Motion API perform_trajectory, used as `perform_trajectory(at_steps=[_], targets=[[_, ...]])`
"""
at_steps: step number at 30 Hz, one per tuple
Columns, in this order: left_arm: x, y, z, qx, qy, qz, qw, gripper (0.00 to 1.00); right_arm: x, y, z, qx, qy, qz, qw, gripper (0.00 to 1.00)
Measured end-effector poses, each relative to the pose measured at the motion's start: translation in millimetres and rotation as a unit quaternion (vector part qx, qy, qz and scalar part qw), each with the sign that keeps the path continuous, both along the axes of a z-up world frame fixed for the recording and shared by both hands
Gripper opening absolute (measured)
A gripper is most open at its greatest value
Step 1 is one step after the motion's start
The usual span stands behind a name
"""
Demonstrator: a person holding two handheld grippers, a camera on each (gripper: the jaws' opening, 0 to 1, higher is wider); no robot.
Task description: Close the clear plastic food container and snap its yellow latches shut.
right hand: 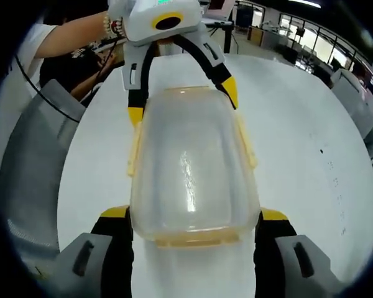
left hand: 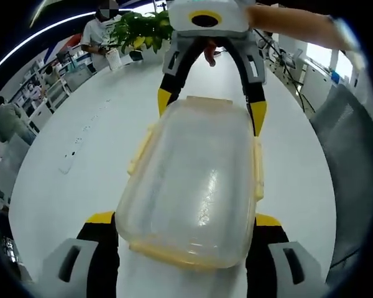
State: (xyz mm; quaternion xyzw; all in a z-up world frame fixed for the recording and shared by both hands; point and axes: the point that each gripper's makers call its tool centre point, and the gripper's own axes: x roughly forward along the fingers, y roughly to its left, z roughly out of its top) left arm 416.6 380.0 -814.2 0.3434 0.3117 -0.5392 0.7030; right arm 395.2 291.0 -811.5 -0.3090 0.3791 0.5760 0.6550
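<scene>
The container (left hand: 196, 192) lies on the white table (left hand: 81, 155) between my two claws, lid on. My left claw (left hand: 185, 239) is spread wide around its near end, jaws at 8 and 4 o'clock; my right claw (right hand: 196, 233) straddles the other end likewise. Whether either actually presses the sides, I cannot tell. I judge it light, stiff and slippery, so it could skate. The latches (left hand: 258, 171) run along the long sides; I'd press there. Open tabletop all round; the table's edge and a grey chair (left hand: 351, 161) lie at 3 o'clock.
</scene>
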Motion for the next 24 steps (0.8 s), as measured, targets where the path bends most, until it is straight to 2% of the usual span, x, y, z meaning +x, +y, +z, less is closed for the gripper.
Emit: perform_trajectory(at_steps=[3,15,24], targets=[[6.7,-0.8,0.6,0.001,0.001,-0.001,1.0,0.83,3.1,2.2,-0.7,0.005,0.002,0.0,1.0,0.79],[10.3,-1.7,0.9,0.0,-0.001,-0.006,1.0,0.83,8.3,2.6,-1.7,0.001,0.004,0.008,1.0,0.8],[10.9,-2.5,1.3,-0.011,-0.006,-0.003,0.9999,0.83,8.1,2.2,-3.4,-0.005,-0.006,0.009,0.9999,0.81]])
